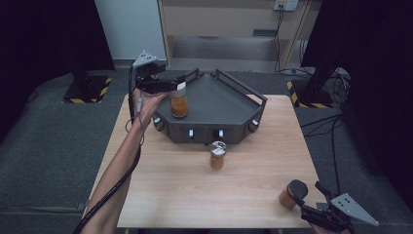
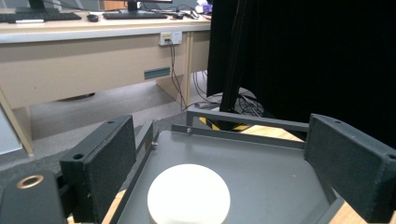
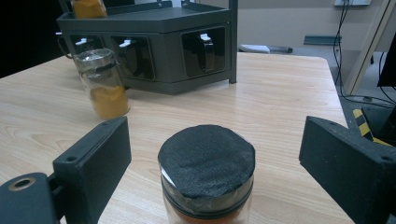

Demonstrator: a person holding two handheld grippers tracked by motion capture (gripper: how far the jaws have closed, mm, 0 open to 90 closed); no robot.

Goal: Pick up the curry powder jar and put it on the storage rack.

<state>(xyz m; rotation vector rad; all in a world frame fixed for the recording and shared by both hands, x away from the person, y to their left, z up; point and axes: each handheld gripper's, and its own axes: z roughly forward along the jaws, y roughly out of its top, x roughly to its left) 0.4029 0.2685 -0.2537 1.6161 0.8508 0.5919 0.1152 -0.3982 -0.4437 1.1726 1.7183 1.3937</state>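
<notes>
Left tool (image 1: 181, 84) is up at the rear-left of the surface (image 1: 160, 195), over the left end of the dark tray (image 1: 229, 100), jaws released. White-lid jar (image 1: 179, 101) stands upright on the tray floor there, orange contents visible. In the left gripper view the white lid (image 2: 188, 196) sits low between the two jaw pads (image 2: 112, 158), with a clear gap to each pad, so nothing is grasped; the tool looks to be at lid height or just above it. The tray is a grey angled unit with a low rail round the back and sides and a row of recessed knobs (image 1: 191, 133) along its front face. Silver-lid jar (image 1: 217, 155) stands upright on bare wood just in front of the tray, near the middle, untouched and well apart from both tools. Right tool (image 1: 311, 197) is at the near-right corner of the surface, jaws also wide. Black-lid jar (image 1: 291, 194) stands upright right in front of it; in the right gripper view its lid (image 3: 207, 158) is centred between the pads (image 3: 100, 156) with open space on both sides, no contact. The silver-lid jar and the tray front show farther off in that view. Person's left forearm (image 1: 119, 165) runs up the left side of the surface, cable (image 1: 124, 178) trailing along it.
</notes>
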